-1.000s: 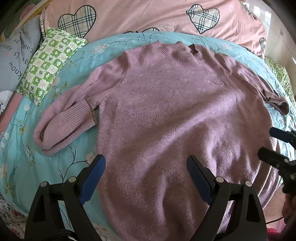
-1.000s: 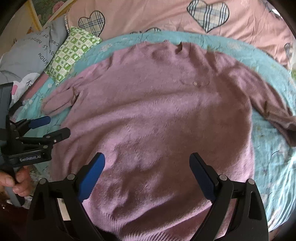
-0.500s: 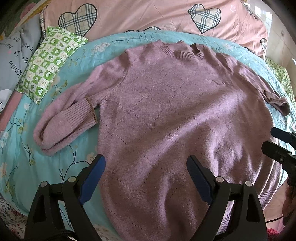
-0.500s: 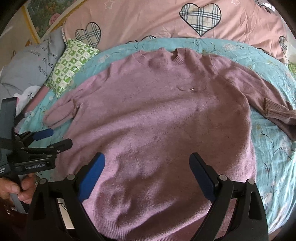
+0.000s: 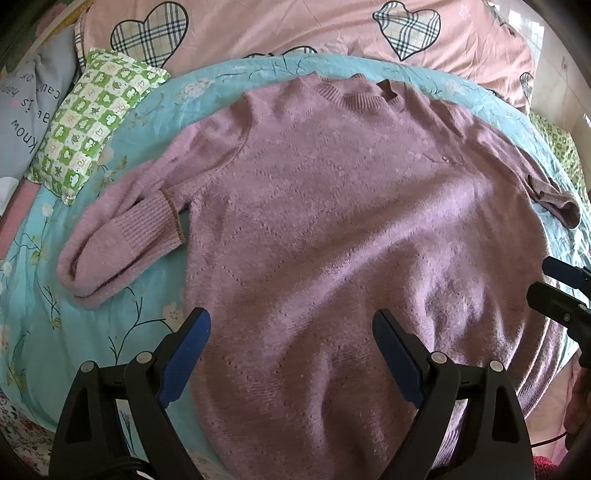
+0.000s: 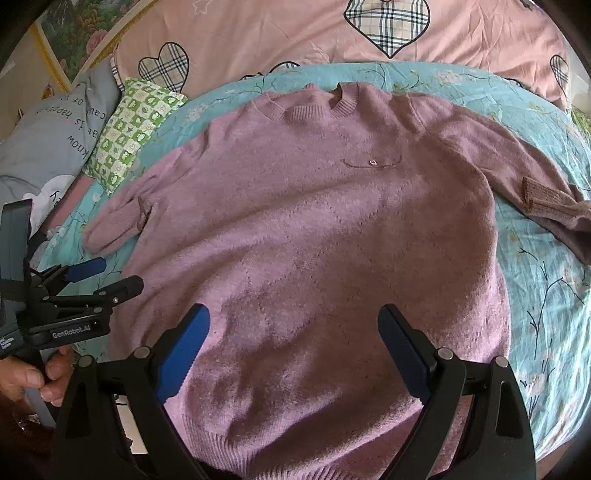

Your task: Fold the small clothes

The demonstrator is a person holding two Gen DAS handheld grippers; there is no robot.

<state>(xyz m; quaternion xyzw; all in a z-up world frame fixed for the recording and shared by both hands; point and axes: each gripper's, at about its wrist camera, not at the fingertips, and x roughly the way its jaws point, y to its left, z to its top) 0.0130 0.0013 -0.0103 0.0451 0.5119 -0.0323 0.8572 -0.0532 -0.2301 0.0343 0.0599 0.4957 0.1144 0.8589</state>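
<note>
Sweater (image 5: 332, 229) flat on bed, beneath both grippers (image 5: 291, 332) (image 6: 293, 328), jaws apart, empty.

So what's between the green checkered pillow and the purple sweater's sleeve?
Only bare turquoise floral sheet. The left wrist view shows the green checkered pillow and the folded sleeve of the sweater apart, nothing lying between them.

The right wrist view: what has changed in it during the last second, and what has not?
The right gripper has drawn back and tipped up a little: more of the pink heart quilt and the folded right sleeve shows now. Nothing was grasped or released. Both grippers stay open, and the purple sweater lies flat as before; the left gripper barely moved.
</note>
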